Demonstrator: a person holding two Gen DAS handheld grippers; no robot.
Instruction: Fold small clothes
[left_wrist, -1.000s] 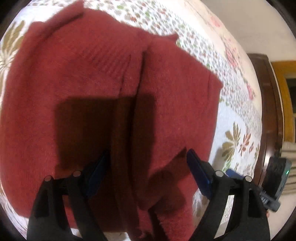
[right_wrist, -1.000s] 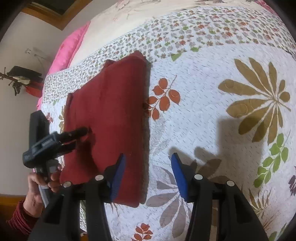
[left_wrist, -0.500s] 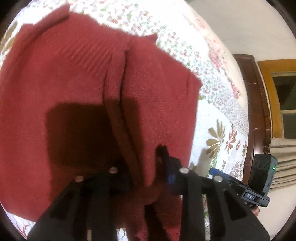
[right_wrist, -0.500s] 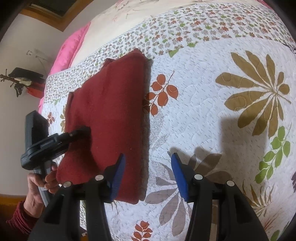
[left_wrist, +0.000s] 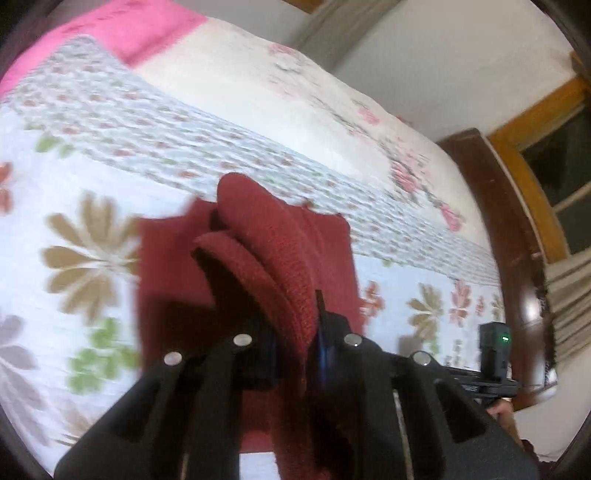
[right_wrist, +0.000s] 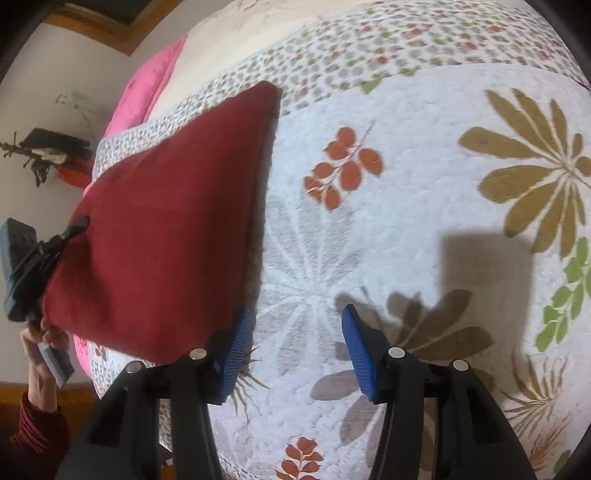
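Observation:
A dark red knitted sweater (right_wrist: 166, 236) is folded into a long panel on the floral quilt (right_wrist: 388, 221). Its near left end is raised off the bed. My left gripper (left_wrist: 295, 332) is shut on a thick fold of the sweater (left_wrist: 273, 258), which bulges up between its blue pads. In the right wrist view the left gripper (right_wrist: 70, 229) grips the sweater's left edge, held by a hand (right_wrist: 40, 339). My right gripper (right_wrist: 291, 347) is open just above the quilt, its left pad beside the sweater's near right corner, nothing between the fingers.
A pink pillow (left_wrist: 122, 29) and a cream floral pillow (left_wrist: 295, 107) lie at the head of the bed. A dark wooden headboard (left_wrist: 506, 229) and a window frame (left_wrist: 532, 184) stand to the right. A wall shelf with dark items (right_wrist: 51, 151) hangs at the left.
My left gripper has shut on the sweater's fold and lifted it, so the sweater's left end rises off the quilt. The right gripper stays open and has barely moved.

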